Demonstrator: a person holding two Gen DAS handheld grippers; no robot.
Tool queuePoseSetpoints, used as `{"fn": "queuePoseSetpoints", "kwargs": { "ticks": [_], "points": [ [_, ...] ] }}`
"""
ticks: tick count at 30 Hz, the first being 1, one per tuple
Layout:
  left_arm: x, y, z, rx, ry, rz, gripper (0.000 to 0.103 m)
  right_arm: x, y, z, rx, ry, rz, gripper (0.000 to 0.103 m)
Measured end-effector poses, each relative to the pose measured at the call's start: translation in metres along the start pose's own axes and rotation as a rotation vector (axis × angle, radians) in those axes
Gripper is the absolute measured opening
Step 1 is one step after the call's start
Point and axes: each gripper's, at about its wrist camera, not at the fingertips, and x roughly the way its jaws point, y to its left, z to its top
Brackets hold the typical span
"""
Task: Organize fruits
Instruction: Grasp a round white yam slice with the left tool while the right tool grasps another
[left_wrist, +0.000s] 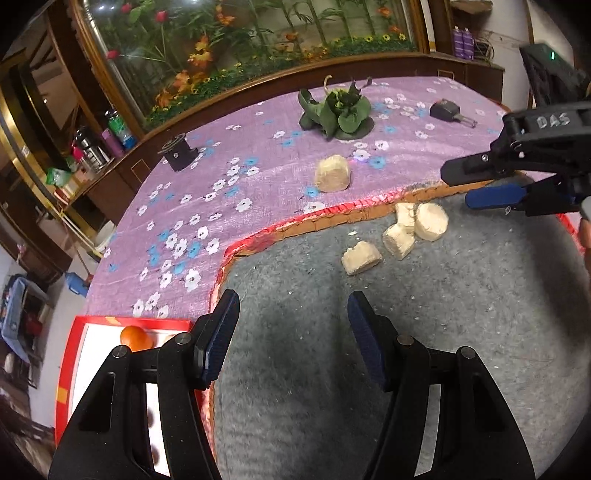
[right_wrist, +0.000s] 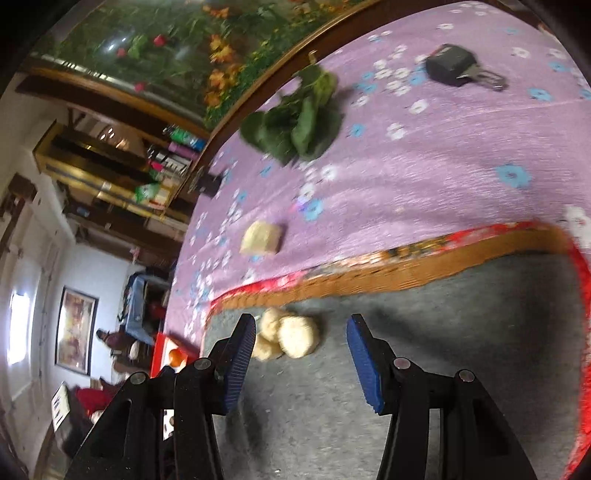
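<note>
The left gripper (left_wrist: 291, 336) hangs with its jaws apart and nothing between them, over the bare grey mat (left_wrist: 424, 350) near its left edge. The right gripper (right_wrist: 301, 354) also stands apart and empty, pointing at a cluster of pale chunks (left_wrist: 399, 236) lying on the mat close to its far red-and-orange border (left_wrist: 332, 218). One more pale chunk (left_wrist: 332, 173) sits alone on the purple flowered cloth (left_wrist: 192, 221) beyond that border, its flat faces to the sides. A green leafy bundle (left_wrist: 338, 114) lies farther back on the cloth, towards its far edge. At the mat's left, an orange fruit (left_wrist: 135, 338) rests in a red-rimmed white tray (left_wrist: 68, 369); the fruit is round, so no long axis shows.
</note>
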Motion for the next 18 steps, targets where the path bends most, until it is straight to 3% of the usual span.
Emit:
{"fn": "queuePoseSetpoints", "kwargs": {
  "ticks": [2,6,9,14,18],
  "points": [
    [0.005,-0.001,0.000,0.013,0.008,-0.007,0.062,0.006,0.008,-0.003,-0.041,0.004,-0.023,0.051],
    [0.010,-0.003,0.000,0.035,0.014,-0.013,0.062,0.025,0.020,-0.008,-0.144,-0.010,-0.196,0.050],
    [0.013,-0.005,0.001,0.042,0.019,-0.018,0.062,0.034,0.030,-0.013,-0.224,-0.012,-0.263,0.050],
    [0.015,-0.011,0.006,0.080,0.016,-0.040,0.062,0.043,0.047,-0.024,-0.339,0.031,-0.299,0.050],
    [0.020,-0.017,0.016,0.114,0.013,-0.054,0.062,0.044,0.046,-0.023,-0.352,0.007,-0.320,0.049]
  ]
}}
